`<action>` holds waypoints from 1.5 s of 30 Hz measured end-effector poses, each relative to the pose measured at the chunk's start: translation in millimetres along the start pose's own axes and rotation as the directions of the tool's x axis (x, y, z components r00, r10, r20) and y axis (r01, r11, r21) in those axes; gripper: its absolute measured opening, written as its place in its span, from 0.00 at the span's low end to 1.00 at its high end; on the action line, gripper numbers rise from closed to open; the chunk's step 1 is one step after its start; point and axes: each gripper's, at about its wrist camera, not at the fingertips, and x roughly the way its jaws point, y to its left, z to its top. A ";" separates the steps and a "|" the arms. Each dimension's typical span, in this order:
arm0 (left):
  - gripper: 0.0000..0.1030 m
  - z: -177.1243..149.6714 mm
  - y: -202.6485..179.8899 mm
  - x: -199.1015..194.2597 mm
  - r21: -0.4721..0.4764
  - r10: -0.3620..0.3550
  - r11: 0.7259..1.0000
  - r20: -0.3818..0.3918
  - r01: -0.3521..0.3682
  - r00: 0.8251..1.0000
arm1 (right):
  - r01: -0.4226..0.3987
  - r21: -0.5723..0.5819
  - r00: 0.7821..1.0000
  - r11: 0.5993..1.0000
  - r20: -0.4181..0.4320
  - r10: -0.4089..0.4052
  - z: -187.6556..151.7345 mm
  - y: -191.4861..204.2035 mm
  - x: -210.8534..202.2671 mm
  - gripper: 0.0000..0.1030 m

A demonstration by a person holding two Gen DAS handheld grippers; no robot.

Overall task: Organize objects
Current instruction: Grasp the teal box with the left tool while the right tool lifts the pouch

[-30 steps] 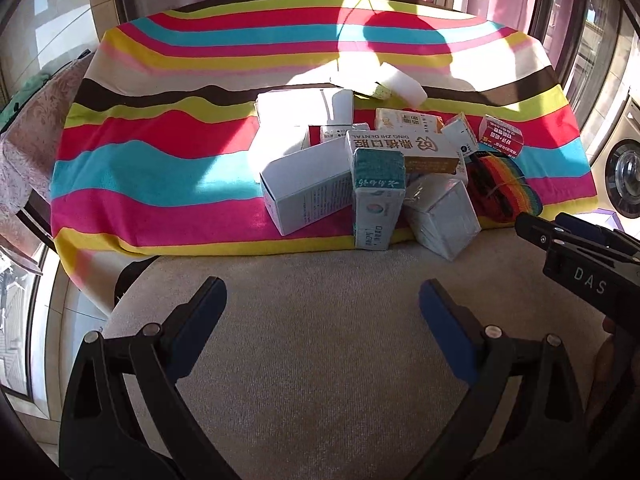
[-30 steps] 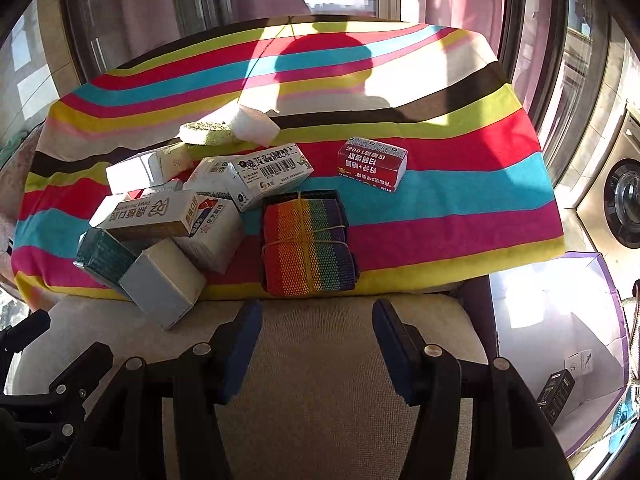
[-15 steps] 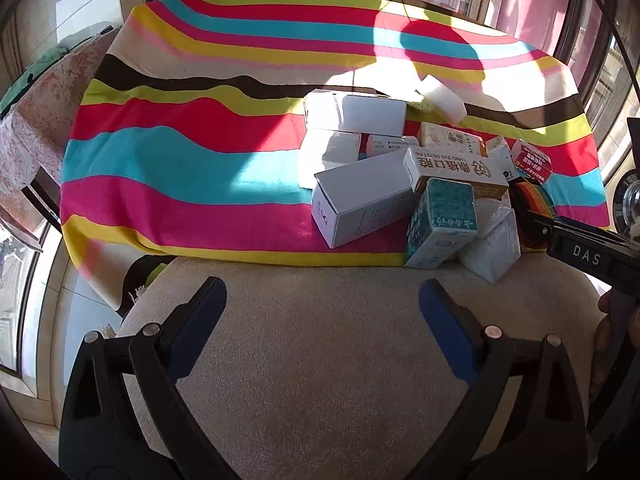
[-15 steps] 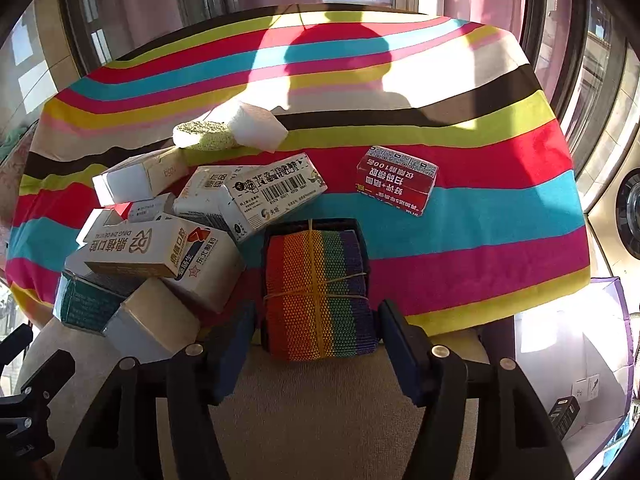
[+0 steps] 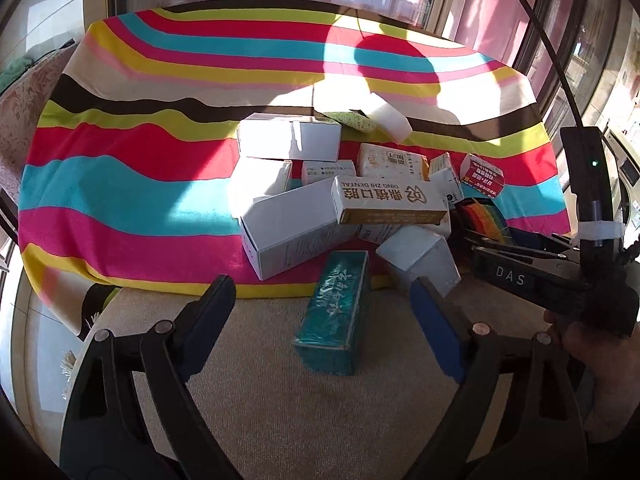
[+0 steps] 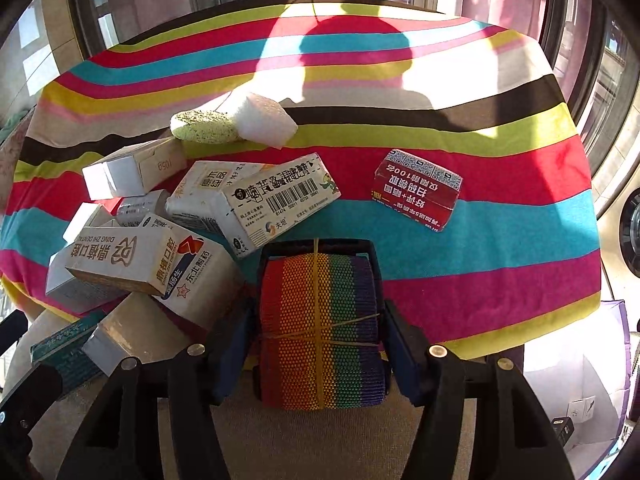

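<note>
A pile of small boxes lies on a striped cloth (image 5: pixel 120 184). A teal box (image 5: pixel 336 312) lies on the beige surface, between the fingers of my open left gripper (image 5: pixel 324 320), apart from both. My right gripper (image 6: pixel 316 340) has its fingers on both sides of a rainbow woven bundle (image 6: pixel 320 328) tied with a rubber band; whether the pads touch it is unclear. The bundle also shows in the left wrist view (image 5: pixel 484 220). A white box with orange print (image 5: pixel 388 200) tops the pile. A red box (image 6: pixel 416 188) lies apart on the right.
A green sponge (image 6: pixel 204 128) and a white foam block (image 6: pixel 264 120) lie behind the pile. The cloth's front edge meets a beige pad (image 5: pixel 280 400). A washing machine (image 6: pixel 628 240) stands at the far right. Windows are behind the table.
Both grippers have moved forward toward the pile. The teal box fell from upright onto the beige pad. The right gripper's fingers now flank the rainbow bundle.
</note>
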 end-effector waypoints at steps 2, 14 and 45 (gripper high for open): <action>0.59 -0.7 -0.9 11.8 0.001 -0.017 1.000 -0.053 0.017 0.998 | 0.008 0.001 1.000 1.000 0.007 -0.008 -1.8 -0.2 -2.9 0.60; 0.79 -1.6 29.1 17.6 -0.113 -0.041 0.993 -0.090 0.031 0.995 | 0.032 0.007 0.999 0.999 0.040 -0.032 -17.8 -3.0 -24.8 0.60; 0.74 -34.4 -40.0 -25.1 0.134 0.037 0.990 -0.020 -0.034 0.999 | 0.053 0.044 0.991 0.998 0.122 -0.058 -63.0 -16.9 -77.5 0.60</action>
